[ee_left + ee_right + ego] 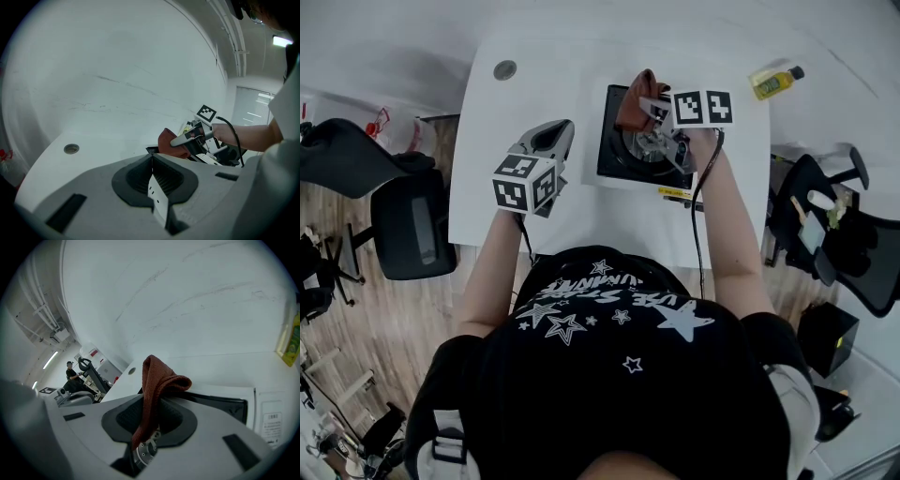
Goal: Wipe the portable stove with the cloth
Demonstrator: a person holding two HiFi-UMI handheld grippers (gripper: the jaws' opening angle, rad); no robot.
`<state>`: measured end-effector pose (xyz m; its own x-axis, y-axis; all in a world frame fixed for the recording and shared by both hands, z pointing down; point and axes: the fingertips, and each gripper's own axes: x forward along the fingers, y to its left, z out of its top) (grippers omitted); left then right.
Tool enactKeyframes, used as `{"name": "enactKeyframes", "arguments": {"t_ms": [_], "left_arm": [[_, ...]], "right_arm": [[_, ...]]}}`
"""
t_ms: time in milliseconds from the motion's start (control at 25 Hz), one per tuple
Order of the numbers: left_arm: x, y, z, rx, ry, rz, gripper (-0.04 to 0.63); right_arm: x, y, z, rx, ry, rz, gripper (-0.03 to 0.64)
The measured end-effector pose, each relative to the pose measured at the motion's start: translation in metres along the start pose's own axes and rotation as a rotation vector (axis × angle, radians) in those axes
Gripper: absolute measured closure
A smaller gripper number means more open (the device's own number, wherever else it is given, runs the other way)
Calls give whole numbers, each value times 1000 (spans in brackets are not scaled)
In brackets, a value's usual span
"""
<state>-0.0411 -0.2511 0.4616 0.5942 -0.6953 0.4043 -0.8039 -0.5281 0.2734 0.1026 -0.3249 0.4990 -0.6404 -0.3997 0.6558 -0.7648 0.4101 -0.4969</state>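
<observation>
The portable stove (619, 150) is a black square with a round burner, set on the white table (534, 84). My right gripper (652, 111) hovers over its far part, shut on a brown-red cloth (636, 101) that sticks up from the jaws. In the right gripper view the cloth (157, 390) hangs folded between the closed jaws, with the stove (220, 401) behind. My left gripper (551, 141) rests over the table left of the stove, jaws closed on nothing. From the left gripper view, the cloth (168, 140) and the right gripper (190, 137) show beyond its jaws.
A yellow bottle (774, 81) lies at the table's far right corner. A round cable hole (504, 69) sits at the far left. Black office chairs stand at the left (403, 220) and right (839, 225) of the table.
</observation>
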Motion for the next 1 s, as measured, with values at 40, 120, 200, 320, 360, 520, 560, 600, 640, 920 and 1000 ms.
{"name": "enactKeyframes", "arguments": {"t_ms": [40, 120, 200, 320, 360, 520, 560, 600, 640, 920, 1000], "left_arm": [[2, -2, 0, 2, 1, 0, 586], [5, -7, 0, 8, 4, 0, 586], [9, -12, 0, 13, 5, -1, 586], [12, -20, 2, 15, 2, 3, 586], [13, -21, 2, 14, 1, 7, 586], [17, -27, 2, 13, 6, 13, 586], [18, -29, 1, 16, 10, 13, 586], [21, -31, 1, 18, 12, 14, 586], [23, -33, 1, 19, 13, 14, 586], [35, -50, 0, 19, 18, 9, 586], [37, -53, 0, 21, 19, 8, 586]], "right_arm": [[-2, -3, -1, 5, -2, 1, 551], [-8, -9, -3, 11, -4, 0, 551], [-14, -16, -5, 16, -5, -4, 551], [-24, -26, -7, 34, -15, -5, 551], [-28, -29, -7, 40, -20, -4, 551], [-39, -40, -8, 51, -31, -2, 551], [-41, -44, -9, 53, -32, -3, 551], [-44, -48, -11, 55, -32, -5, 551], [-46, -52, -12, 59, -33, -7, 551], [-64, -71, -22, 109, -52, 21, 549], [-66, -73, -22, 120, -59, 34, 549]]}}
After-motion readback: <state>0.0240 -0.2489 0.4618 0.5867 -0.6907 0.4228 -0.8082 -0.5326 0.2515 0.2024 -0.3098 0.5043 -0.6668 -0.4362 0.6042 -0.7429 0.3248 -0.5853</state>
